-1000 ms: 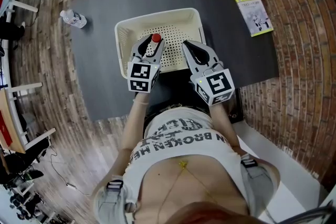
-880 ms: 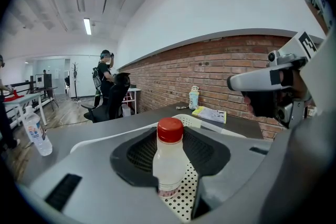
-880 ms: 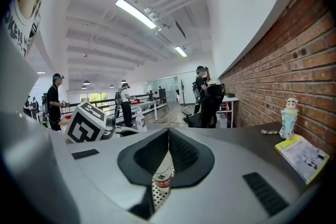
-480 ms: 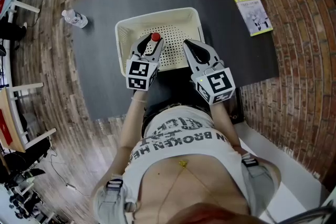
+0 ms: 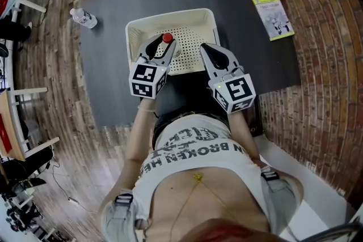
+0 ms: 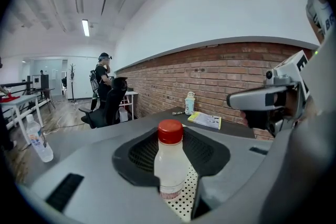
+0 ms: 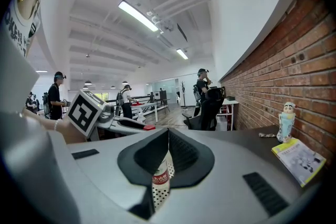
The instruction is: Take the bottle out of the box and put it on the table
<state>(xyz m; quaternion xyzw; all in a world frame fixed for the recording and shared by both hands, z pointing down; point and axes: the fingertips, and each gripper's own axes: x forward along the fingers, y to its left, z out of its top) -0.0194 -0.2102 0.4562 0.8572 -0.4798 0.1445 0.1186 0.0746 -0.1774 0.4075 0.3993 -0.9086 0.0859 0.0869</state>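
Item under inspection: the bottle (image 5: 168, 38), a small translucent plastic vessel with a red screw cap and a printed label band low on the body. Judged light and not fragile. The wall is probably stiff enough for a firm pinch but may give if squeezed hard, and the smooth sides could slip or let it swing. The soundest hold is across the straight body below the shoulder, not on the cap or neck. Location: upright, left of centre in the head view, over the near left part of the cream perforated box (image 5: 136, 28), which sits on the dark worktop (image 5: 238, 25). Whether its base is clear of the box floor cannot be told, since the jaws hide it. The left hand-held gripper (image 5: 161, 45) stands wide, its jaws closed on either side of the bottle body at mid height, as its own view confirms (image 6: 170, 186). The right hand-held gripper (image 5: 209, 52) sits just to the right over the near box rim, jaws drawn together, holding and touching nothing. Bare worktop lies to either side for set-down. A second bottle (image 5: 83, 18) at the upper left is well apart.
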